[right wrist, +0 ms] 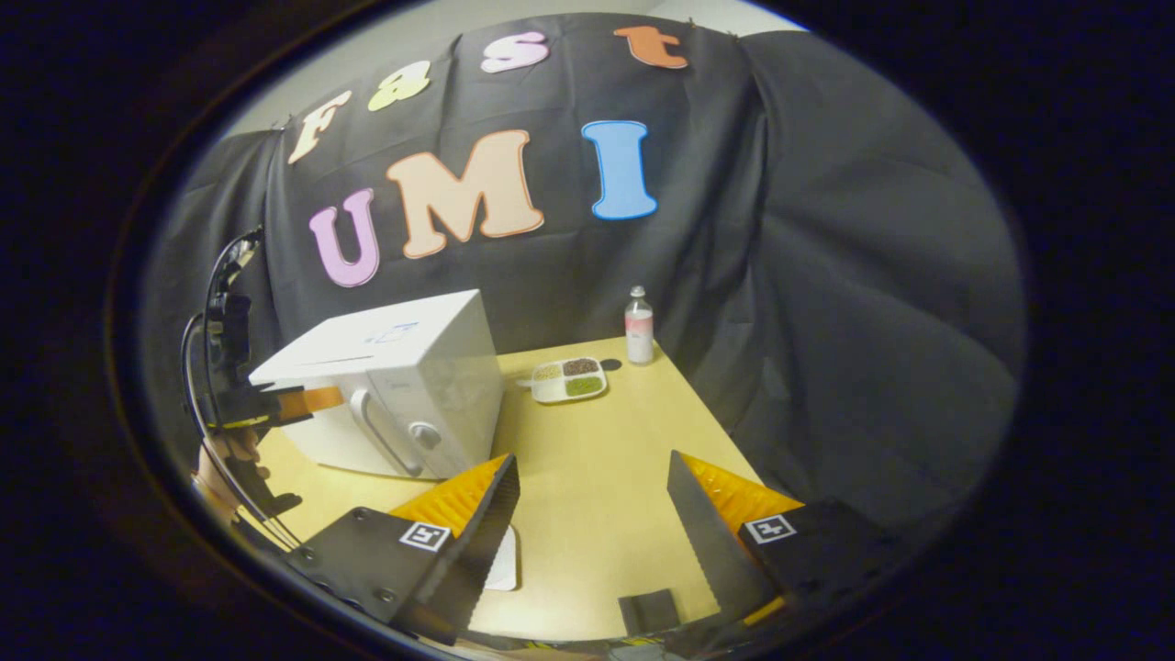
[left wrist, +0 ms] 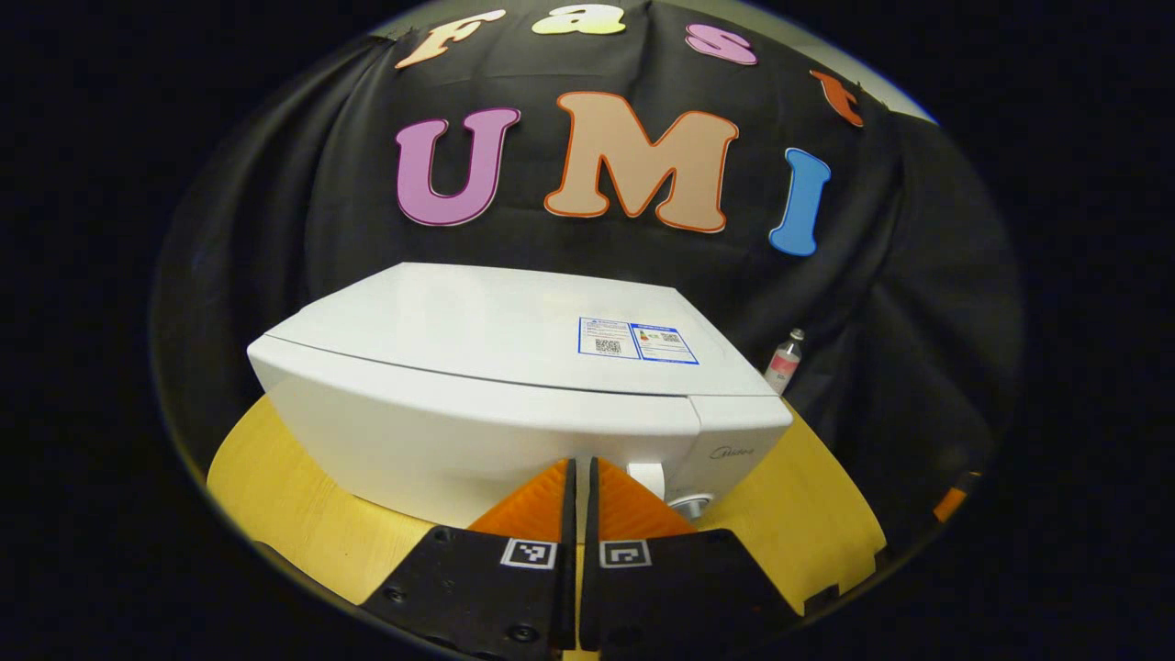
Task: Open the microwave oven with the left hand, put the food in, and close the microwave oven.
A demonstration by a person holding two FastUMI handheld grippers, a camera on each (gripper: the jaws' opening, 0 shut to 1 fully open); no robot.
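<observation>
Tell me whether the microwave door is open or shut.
Shut. The microwave door sits flush with the front, handle untouched, and the food tray rests on the table outside.

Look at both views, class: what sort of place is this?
Probably a staged recording booth, not a real kitchen: black cloth wall, one wooden table with a microwave oven, a food tray and a bottle.

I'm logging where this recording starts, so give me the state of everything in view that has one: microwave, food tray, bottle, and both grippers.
Microwave: door closed, standing on the table.
Food tray: outside the microwave, flat on the table beside it, filled.
Bottle: upright, capped, behind the tray.
Left gripper: fingers shut, holding nothing, in front of the microwave door.
Right gripper: fingers open, holding nothing, above the table.
</observation>
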